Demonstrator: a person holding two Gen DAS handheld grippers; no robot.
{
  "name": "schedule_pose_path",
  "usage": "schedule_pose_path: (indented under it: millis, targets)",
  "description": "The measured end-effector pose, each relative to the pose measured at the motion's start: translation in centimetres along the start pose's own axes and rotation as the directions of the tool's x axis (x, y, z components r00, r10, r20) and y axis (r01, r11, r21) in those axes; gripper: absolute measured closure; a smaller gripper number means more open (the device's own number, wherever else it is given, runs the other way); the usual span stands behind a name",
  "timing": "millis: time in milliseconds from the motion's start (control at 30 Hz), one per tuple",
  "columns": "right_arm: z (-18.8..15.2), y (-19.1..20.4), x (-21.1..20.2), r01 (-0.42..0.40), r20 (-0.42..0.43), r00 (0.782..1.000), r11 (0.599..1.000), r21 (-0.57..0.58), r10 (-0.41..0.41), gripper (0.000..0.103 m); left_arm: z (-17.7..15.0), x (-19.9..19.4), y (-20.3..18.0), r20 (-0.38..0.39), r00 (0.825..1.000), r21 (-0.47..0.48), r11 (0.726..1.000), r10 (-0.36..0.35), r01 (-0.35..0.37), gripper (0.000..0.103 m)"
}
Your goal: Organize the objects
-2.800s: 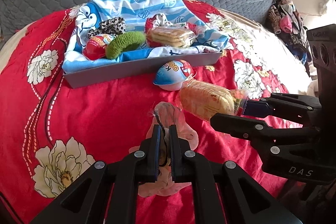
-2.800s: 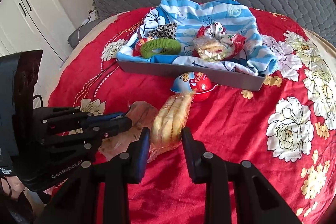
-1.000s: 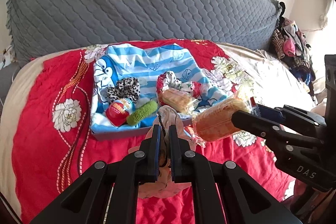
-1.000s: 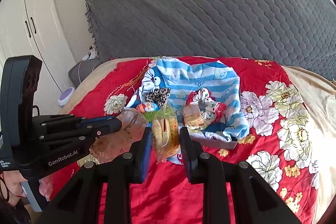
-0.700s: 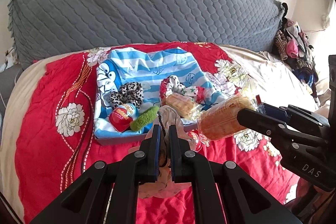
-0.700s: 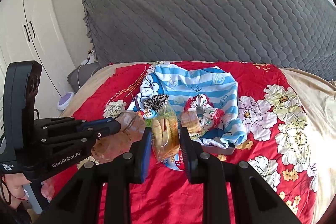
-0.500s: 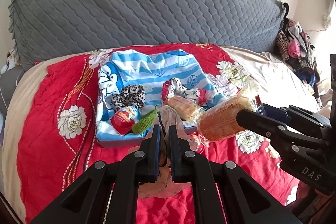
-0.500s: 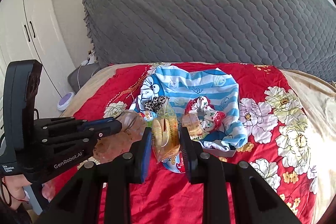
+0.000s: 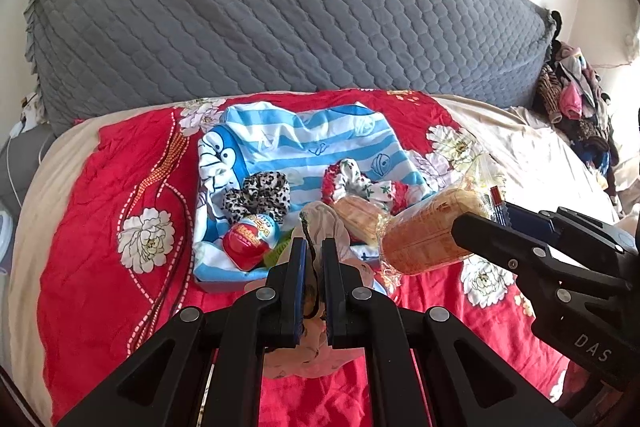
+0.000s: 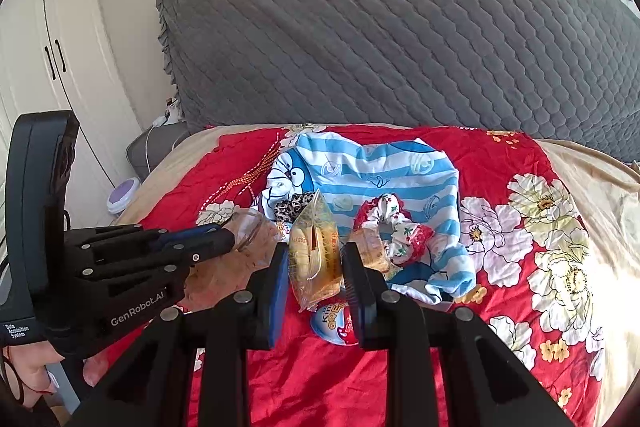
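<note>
Left gripper [image 9: 311, 259]: jaws pressed together, pinching a thin pinkish scrunchie [image 9: 320, 227], held in the air over the tray's near edge.
Right gripper [image 10: 316, 275]: jaws narrowed onto a clear packet of biscuits [image 10: 316, 255], gripped across its middle and lifted above the red bedspread [image 10: 500, 167].
Tray [image 9: 224, 285]: grey, lined with a blue-striped cloth [image 9: 304, 143], near the middle of the bedspread; already carrying a leopard scrunchie [image 9: 258, 193], a red toy egg [image 9: 250, 241], a floral scrunchie [image 9: 356, 183] and a second biscuit packet [image 9: 358, 215].
Handling, packet: probably light, crinkly and slippery film, brittle contents; mid-body hold with gentle pressure looks safest, not by the loose sealed end.
Handling, scrunchie: soft, limp, nearly weightless; any bunched fold serves, no risk of damage, likely to dangle and snag.
Seen only from the right wrist: a blue toy egg [image 10: 336, 323] on the bedspread just outside the tray's near edge, below the held packet; also the hand [image 10: 28, 367] on the left gripper's handle.
Seen only from the left wrist: the packet's full length side-on, and a pile of clothes [image 9: 576, 95] beyond the bed's far right corner.
</note>
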State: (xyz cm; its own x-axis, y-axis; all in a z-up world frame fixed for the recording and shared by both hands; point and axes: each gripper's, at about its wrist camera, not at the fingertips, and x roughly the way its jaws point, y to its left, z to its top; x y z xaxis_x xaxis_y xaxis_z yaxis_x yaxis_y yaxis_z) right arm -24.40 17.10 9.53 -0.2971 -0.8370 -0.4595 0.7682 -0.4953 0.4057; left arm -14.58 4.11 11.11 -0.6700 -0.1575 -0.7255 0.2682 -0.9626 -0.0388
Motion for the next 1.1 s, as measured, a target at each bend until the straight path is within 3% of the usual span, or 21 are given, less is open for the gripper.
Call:
schedule_pose_path:
  millis: [1100]
  targets:
    - [2.3,-0.3,2.6,0.019,0.007,1.0,1.0,-0.001,-0.019,0.076,1.6,2.4,1.6,-0.016,1.0,-0.041,0.999,0.008,-0.009,0.095]
